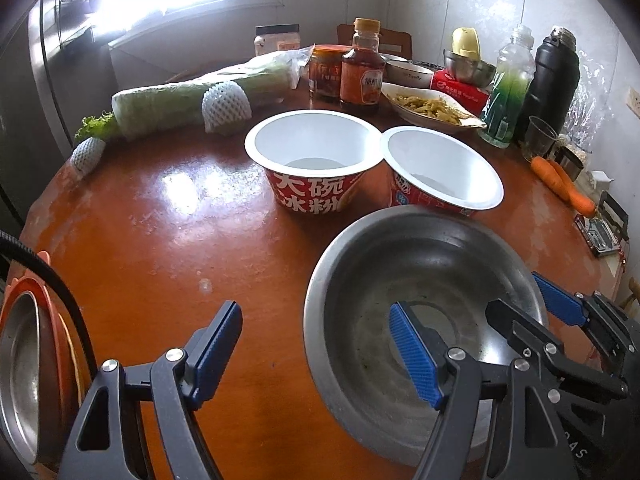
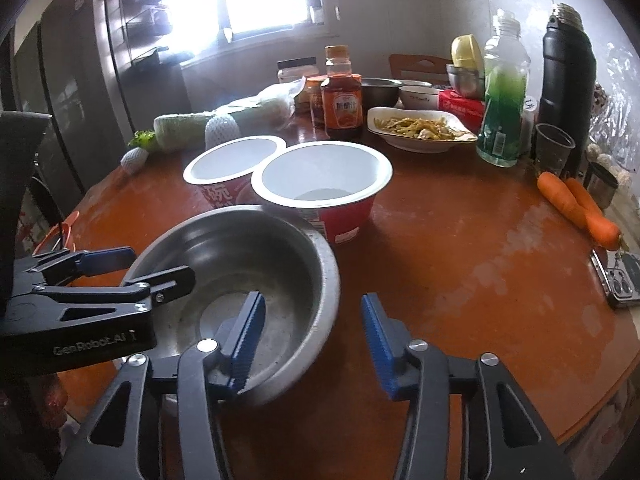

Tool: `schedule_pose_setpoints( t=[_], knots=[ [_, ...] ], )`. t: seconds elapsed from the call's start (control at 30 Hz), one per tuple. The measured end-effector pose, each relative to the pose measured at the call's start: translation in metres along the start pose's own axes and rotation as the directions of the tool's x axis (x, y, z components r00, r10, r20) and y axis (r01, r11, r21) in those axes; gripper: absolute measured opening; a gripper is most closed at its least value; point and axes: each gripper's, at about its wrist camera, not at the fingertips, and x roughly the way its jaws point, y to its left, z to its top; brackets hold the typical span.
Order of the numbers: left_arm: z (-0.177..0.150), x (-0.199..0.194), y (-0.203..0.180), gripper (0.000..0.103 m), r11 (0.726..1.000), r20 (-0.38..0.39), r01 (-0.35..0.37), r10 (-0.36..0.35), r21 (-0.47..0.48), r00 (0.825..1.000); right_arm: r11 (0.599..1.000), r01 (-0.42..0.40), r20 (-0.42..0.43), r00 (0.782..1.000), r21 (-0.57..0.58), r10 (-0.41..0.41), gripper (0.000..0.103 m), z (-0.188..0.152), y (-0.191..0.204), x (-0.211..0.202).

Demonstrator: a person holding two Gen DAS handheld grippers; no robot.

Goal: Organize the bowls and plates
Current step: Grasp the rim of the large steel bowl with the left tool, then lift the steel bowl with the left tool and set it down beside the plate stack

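A steel bowl (image 1: 424, 300) (image 2: 248, 276) sits at the near edge of the round orange table (image 1: 160, 240). My left gripper (image 1: 316, 356) is open, straddling the bowl's left rim with its right finger inside. My right gripper (image 2: 314, 340) is open, straddling the bowl's right rim with its left finger inside; it also shows in the left wrist view (image 1: 528, 304). Behind the bowl stand two empty red paper bowls with white insides (image 1: 316, 160) (image 1: 440, 172), also in the right wrist view (image 2: 326, 184) (image 2: 232, 164).
An orange rack holding a steel plate (image 1: 24, 364) is at the left edge. At the back are wrapped greens (image 1: 192, 100), sauce bottles (image 1: 362, 68), a dish of food (image 1: 428, 106), a green bottle (image 2: 502, 104), a black flask (image 2: 566, 80), carrots (image 2: 576, 204) and a phone (image 2: 620, 280).
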Motion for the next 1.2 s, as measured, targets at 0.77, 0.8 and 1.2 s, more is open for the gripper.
schedule_pose_setpoints(
  t=[0.77,0.8,1.2],
  knots=[
    [-0.006,0.003,0.000,0.029,1.000,-0.001,0.022,-0.022,0.017,1.000,1.000,-0.025,-0.023,0.999,-0.010,0.025,0.040,0.001,0.013,0.007],
    [-0.007,0.001,0.003,0.029,1.000,0.003,0.020,-0.020,0.010,1.000,0.999,-0.031,-0.025,0.999,-0.010,0.031,0.039,0.001,0.014,0.007],
    [-0.019,-0.035,0.047,0.029,0.997,0.040,-0.036,0.039,-0.063,0.998,0.990,-0.102,-0.007,0.995,-0.096,0.102,0.039,0.010,0.060,-0.003]
  ],
)
